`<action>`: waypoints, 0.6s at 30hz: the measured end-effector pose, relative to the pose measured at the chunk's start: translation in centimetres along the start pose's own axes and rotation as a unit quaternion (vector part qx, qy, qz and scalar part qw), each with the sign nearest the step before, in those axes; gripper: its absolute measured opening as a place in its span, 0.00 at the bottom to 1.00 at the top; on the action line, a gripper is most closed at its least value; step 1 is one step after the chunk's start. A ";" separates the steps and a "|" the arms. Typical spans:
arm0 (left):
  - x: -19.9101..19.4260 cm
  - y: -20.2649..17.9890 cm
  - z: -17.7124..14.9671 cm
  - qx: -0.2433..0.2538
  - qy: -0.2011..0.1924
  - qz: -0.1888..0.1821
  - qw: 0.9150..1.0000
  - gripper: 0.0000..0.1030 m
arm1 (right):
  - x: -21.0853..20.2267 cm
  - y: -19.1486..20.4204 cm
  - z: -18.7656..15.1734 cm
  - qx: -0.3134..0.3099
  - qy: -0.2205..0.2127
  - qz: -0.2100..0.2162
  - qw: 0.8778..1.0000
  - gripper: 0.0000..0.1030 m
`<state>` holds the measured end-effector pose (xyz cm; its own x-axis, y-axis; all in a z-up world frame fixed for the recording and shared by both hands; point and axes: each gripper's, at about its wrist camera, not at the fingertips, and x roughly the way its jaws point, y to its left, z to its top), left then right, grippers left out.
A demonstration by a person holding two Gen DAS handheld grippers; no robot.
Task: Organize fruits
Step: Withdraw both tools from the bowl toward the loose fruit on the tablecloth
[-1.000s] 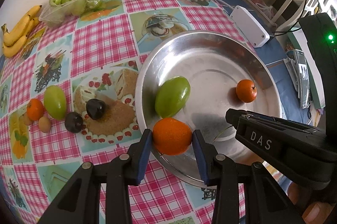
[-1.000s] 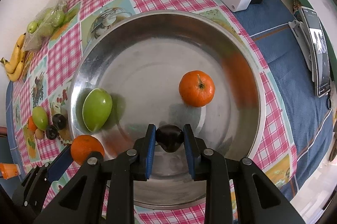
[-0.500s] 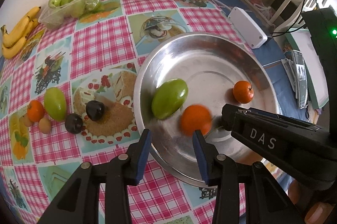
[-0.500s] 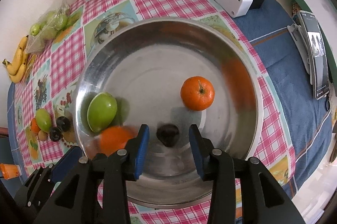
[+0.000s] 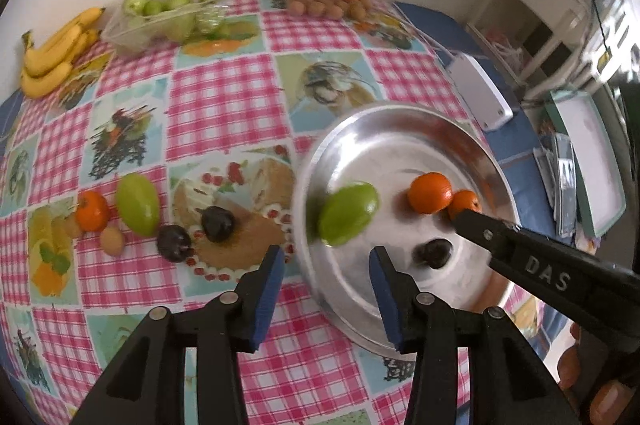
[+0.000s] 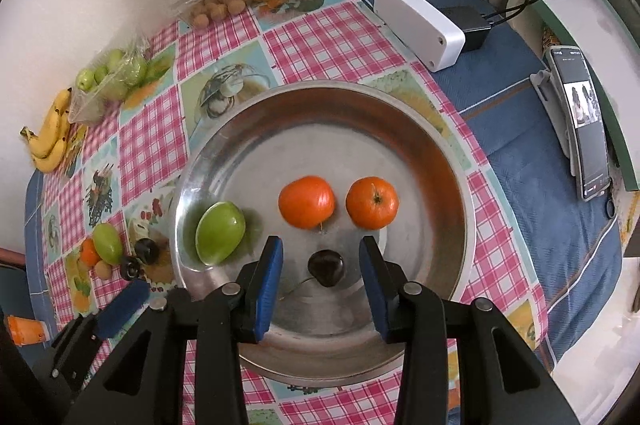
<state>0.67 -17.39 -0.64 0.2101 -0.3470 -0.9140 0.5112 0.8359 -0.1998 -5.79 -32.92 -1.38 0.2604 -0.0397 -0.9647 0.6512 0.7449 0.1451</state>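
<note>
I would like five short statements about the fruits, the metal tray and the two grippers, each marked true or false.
1. The metal tray holds two oranges. True: one orange lies beside the other orange.
2. The right gripper is shut on the dark plum. False: its jaws are open and the plum lies loose between them.
3. A green mango lies inside the tray. True.
4. The left gripper holds an orange. False: it is open and holds nothing.
5. No fruit lies on the tablecloth outside the tray. False: a second mango, among others, lies there.
</note>
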 end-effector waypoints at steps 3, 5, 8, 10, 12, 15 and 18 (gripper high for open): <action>-0.4 1.9 0.3 -0.025 -0.008 0.010 1.000 0.47 | 0.2 0.2 0.1 -0.002 0.004 -0.001 1.000 0.39; -0.6 3.2 0.5 -0.041 -0.012 0.017 0.999 0.47 | 0.4 0.3 0.1 -0.005 0.006 -0.001 1.000 0.39; -1.0 5.5 0.7 -0.072 -0.017 0.029 0.997 0.47 | 0.4 0.6 0.0 -0.011 0.007 0.000 1.000 0.39; -1.2 7.0 0.7 -0.091 -0.020 0.035 0.995 0.47 | 0.4 0.8 -0.1 -0.014 0.007 0.000 1.000 0.39; -1.5 8.3 0.6 -0.106 -0.023 0.041 0.993 0.47 | 0.4 1.2 -0.2 -0.019 0.006 0.000 1.000 0.39; -1.7 9.9 0.6 -0.128 -0.024 0.042 0.991 0.47 | 0.3 1.8 -0.4 -0.028 0.005 0.002 1.000 0.39; -1.7 10.9 0.5 -0.141 -0.025 0.043 0.989 0.47 | 0.3 2.5 -0.5 -0.036 0.005 0.005 0.999 0.39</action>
<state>6.31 -7.94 -1.08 0.2871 -0.2844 -0.9147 0.2385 0.9461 -0.2193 -4.47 -30.75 -1.41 0.2586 -0.0261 -0.9656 0.5962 0.7908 0.1383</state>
